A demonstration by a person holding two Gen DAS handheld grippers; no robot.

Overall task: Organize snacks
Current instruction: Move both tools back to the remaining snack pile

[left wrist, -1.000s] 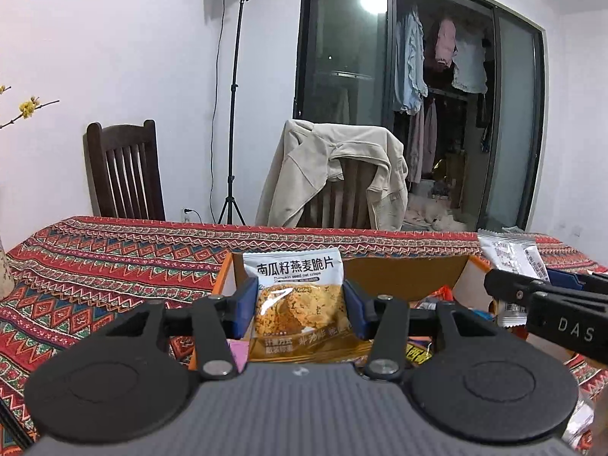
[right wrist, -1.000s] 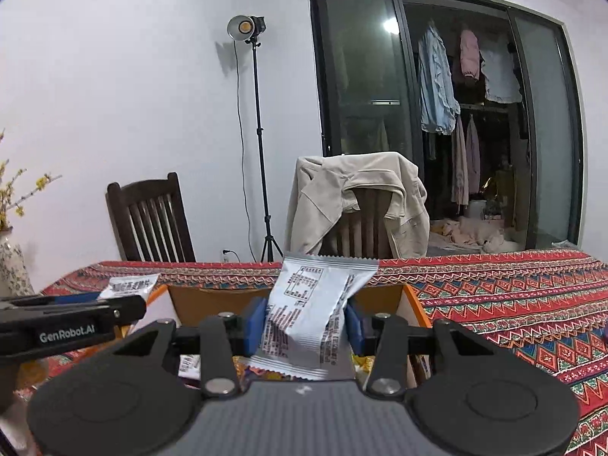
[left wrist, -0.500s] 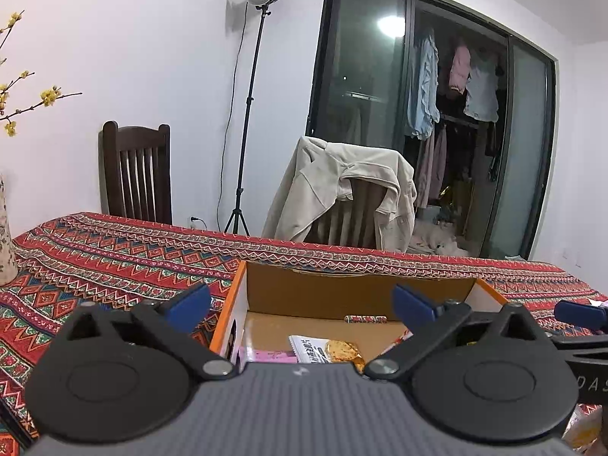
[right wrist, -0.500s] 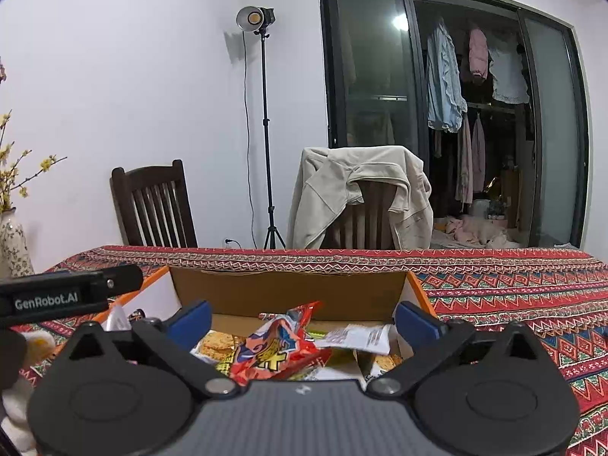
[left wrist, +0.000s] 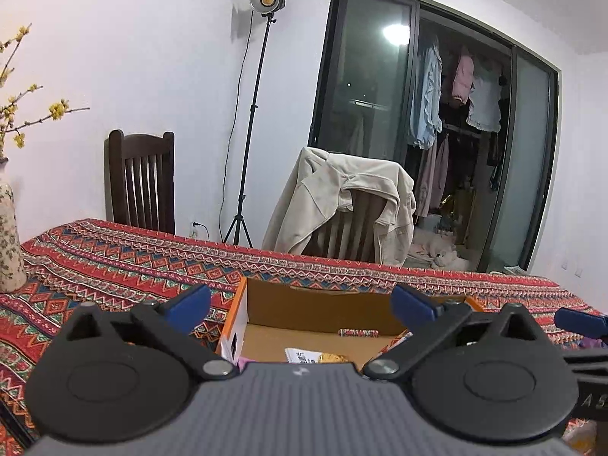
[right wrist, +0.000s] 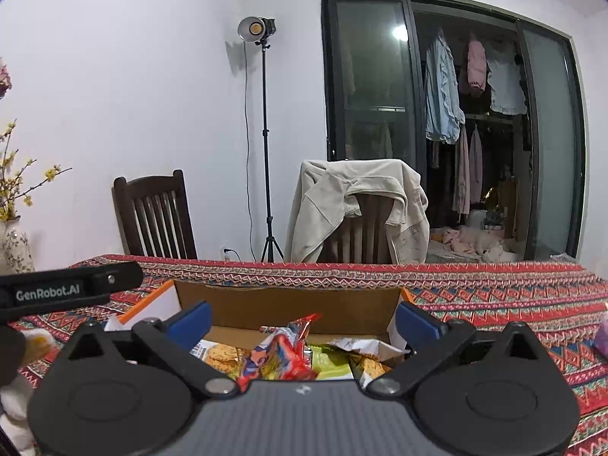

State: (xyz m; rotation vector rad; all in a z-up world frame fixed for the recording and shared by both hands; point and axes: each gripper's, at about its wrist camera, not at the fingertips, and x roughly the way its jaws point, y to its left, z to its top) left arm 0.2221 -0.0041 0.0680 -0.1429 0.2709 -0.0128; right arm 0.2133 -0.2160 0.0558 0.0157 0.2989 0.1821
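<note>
Nearest the left wrist camera, the left tool (left wrist: 300, 306) has its blue-padded jaws spread wide, with nothing between them. It hovers above the near edge of an open cardboard box (left wrist: 323, 306) with orange rims that stands on the desk (left wrist: 114, 254), which is covered by a red patterned cloth. On the box floor below this tool lie a white-and-gold snack packet (left wrist: 315, 357), mostly hidden behind the tool body, and a small patterned stick-shaped packet (left wrist: 358, 333) near the back wall.

The right tool (right wrist: 302, 321) likewise has its jaws wide apart and grips nothing. Below it, inside the same box (right wrist: 288, 306), lies a loose pile of snacks: a red crinkled packet (right wrist: 283, 353) in the middle, a biscuit packet (right wrist: 218, 355) to its left, a green packet (right wrist: 328, 363) to its right, and a white wrapper (right wrist: 357, 344) further right. One black finger of the left tool marked "GenRobot.AI" reaches in from the left edge of this view.

At the far left of the desk stands a floral vase (right wrist: 15, 245) with yellow-blossomed twigs. Behind the desk are a dark wooden chair (right wrist: 155, 220) and a second chair draped with a beige jacket (right wrist: 357, 205). Farther back stand a studio lamp on a tripod (right wrist: 262, 32) and dark glass sliding doors (right wrist: 368, 121) with clothes hanging behind them.
</note>
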